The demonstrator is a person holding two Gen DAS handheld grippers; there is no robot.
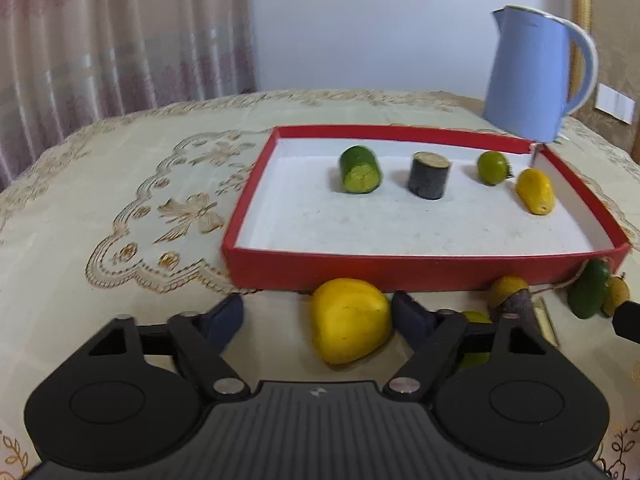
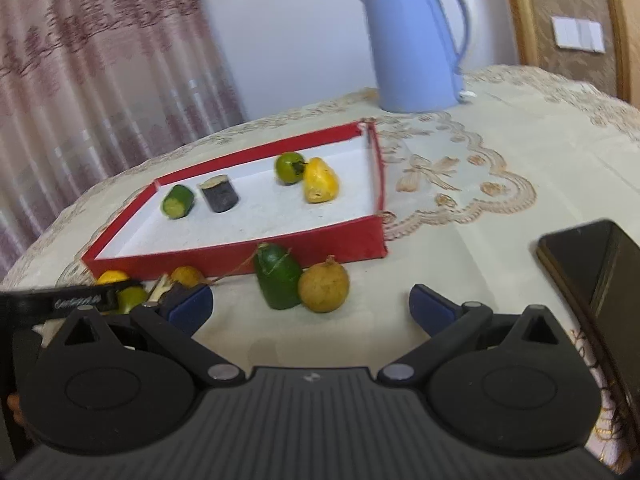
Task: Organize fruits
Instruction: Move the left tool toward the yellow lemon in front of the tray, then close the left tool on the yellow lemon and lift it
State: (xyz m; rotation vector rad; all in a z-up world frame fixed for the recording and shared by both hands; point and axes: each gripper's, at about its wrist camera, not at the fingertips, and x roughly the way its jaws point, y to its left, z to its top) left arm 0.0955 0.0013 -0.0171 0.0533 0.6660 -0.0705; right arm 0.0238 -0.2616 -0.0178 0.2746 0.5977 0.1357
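Observation:
A red tray [image 1: 424,270] with a white floor holds a cut green piece [image 1: 360,169], a dark stub [image 1: 428,176], a small green fruit [image 1: 492,168] and a yellow fruit [image 1: 535,191]. In front of the tray lies a big yellow fruit [image 1: 350,320], between the pads of my left gripper [image 1: 318,300]. That gripper is open: the right pad sits beside the fruit and the left pad stands well clear. My right gripper [image 2: 311,292] is open and empty. Just ahead of it lie a green fruit [image 2: 278,276] and a round brownish fruit [image 2: 324,284].
A blue kettle [image 2: 416,40] stands behind the tray. A black phone [image 2: 592,264] lies at the right in the right wrist view. More small fruits [image 1: 508,290] and a dark stub cluster by the tray's front right corner. An embroidered cloth [image 1: 120,200] covers the table.

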